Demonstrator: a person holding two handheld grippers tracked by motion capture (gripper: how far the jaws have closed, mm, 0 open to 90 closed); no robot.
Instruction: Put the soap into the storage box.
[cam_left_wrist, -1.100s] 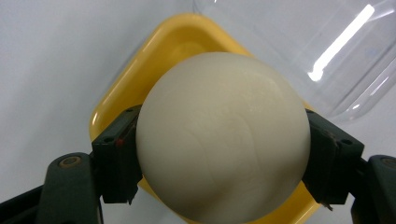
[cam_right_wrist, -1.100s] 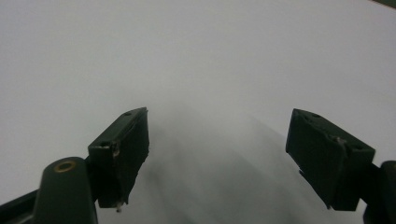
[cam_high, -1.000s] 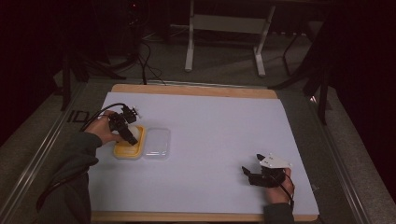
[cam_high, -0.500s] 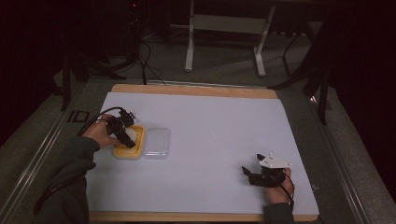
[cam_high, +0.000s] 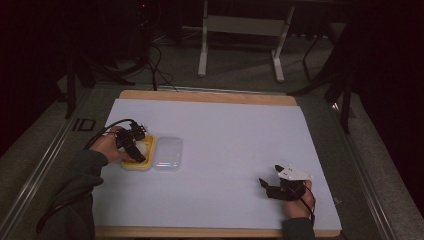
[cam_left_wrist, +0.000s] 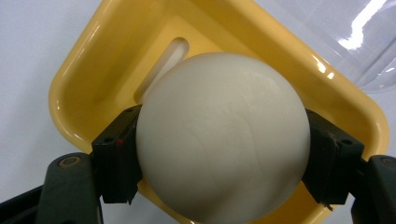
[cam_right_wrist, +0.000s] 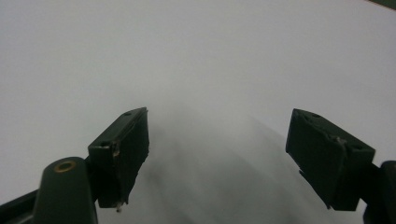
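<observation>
Sitting in yellow tray (cam_left_wrist: 84, 60) — white ball (cam_left_wrist: 224, 135).

Clear lid (cam_high: 167, 152) blocks tray (cam_high: 145, 163) right; mat (cam_high: 235, 140) elsewhere open

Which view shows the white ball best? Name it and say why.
The left gripper view: the white ball looms close, clamped between the left claw pads over the yellow tray. In the high view the ball is small and half hidden.

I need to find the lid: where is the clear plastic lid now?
In the high view the clear lid lies flat on the white mat, left half, touching the right side of the yellow container.
</observation>
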